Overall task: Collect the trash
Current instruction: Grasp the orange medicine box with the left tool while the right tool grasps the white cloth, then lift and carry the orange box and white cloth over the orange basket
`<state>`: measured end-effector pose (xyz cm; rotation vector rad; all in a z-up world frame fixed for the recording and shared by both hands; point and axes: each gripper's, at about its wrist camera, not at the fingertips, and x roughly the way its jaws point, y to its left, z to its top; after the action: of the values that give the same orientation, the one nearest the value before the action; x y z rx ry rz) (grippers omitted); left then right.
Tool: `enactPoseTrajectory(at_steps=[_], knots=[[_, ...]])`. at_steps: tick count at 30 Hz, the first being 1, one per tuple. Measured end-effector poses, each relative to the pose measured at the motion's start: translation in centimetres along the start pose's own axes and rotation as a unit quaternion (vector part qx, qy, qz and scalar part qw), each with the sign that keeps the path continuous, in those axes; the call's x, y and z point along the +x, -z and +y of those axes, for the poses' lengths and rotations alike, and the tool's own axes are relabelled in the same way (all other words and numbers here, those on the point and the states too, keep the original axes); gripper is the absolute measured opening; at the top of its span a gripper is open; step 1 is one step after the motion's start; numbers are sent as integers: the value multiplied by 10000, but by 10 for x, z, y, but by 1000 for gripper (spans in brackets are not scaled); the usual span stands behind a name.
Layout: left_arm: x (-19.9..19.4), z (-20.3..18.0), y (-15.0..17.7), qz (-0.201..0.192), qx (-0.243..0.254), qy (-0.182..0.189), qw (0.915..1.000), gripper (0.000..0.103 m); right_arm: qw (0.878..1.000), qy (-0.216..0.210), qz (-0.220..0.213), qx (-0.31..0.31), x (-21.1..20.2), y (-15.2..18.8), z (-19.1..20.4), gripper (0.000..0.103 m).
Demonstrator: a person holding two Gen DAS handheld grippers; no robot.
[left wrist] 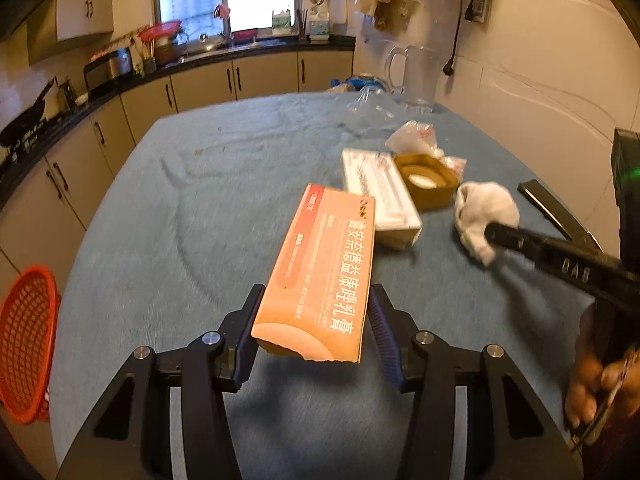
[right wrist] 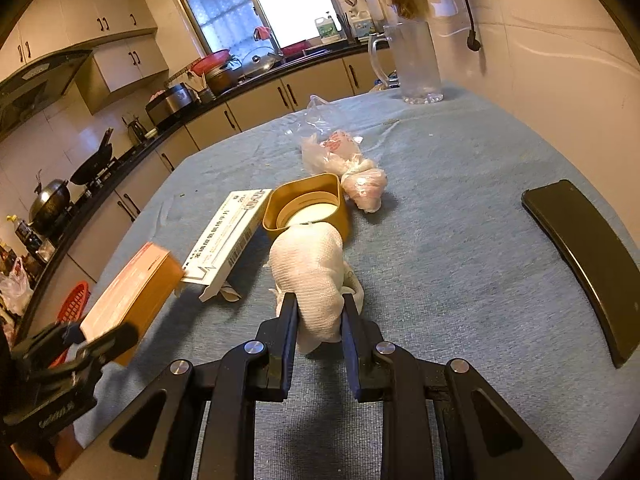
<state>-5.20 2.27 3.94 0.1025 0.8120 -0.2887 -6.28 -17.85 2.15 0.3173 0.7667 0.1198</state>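
Observation:
An orange carton (left wrist: pixel 328 264) printed with white characters hangs tilted above the blue tablecloth (left wrist: pixel 192 216), casting a shadow beneath it. My left gripper (left wrist: pixel 316 296) is shut on its near end, one pad against each side. The right wrist view shows the same carton (right wrist: pixel 132 288) raised in the left gripper (right wrist: pixel 100 340) at the lower left. A crumpled white wad (right wrist: pixel 308 260) of gauze-like tissue is pinched in my right gripper (right wrist: pixel 318 304), low over the cloth. From the left wrist view the wad (left wrist: pixel 480 208) shows at the right gripper's tip (left wrist: pixel 490 234).
On the cloth lie a white carton (right wrist: pixel 228 240), an open gold tin (right wrist: pixel 308 208), a knotted plastic bag (right wrist: pixel 352 172) and a black phone (right wrist: pixel 584 256). A clear pitcher (right wrist: pixel 412 64) stands at the far edge. A red basket (left wrist: pixel 26 344) sits left of the table.

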Motion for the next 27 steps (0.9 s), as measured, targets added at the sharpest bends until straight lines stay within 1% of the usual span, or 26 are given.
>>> enactPoseTrajectory(at_steps=[2, 6, 8, 10, 12, 15, 17, 19, 23, 27], knots=[[0, 5, 6, 70, -55, 71, 9999, 49, 10000, 11, 7, -10, 1, 0, -1, 22], [7, 15, 12, 217, -157, 61, 9996, 49, 10000, 19, 20, -8, 2, -1, -1, 22], [11, 18, 11, 286, -224, 61, 9993, 53, 10000, 21, 27, -26, 2, -1, -1, 22], [15, 19, 9, 328, -299, 89, 9990, 61, 10000, 7, 40, -23, 3, -1, -1, 22], [21, 19, 6, 400, -320, 84, 9987, 64, 10000, -9, 49, -26, 3, -1, -2, 22], [29, 18, 1, 466, -349, 87, 9983, 64, 10000, -29, 55, -35, 3, -1, -3, 22], [33, 17, 0, 515, -373, 45, 9980, 61, 10000, -47, 54, -25, 3, 0, -3, 22], [32, 16, 0, 461, -372, 20, 9982, 55, 10000, -65, 51, -13, 3, 0, -4, 22], [24, 16, 1, 311, -354, -75, 9989, 54, 10000, -47, 45, -53, 2, 0, -2, 22], [10, 18, 2, 111, -356, -192, 9991, 54, 9998, 51, -101, -162, -5, 2, 6, 22]])
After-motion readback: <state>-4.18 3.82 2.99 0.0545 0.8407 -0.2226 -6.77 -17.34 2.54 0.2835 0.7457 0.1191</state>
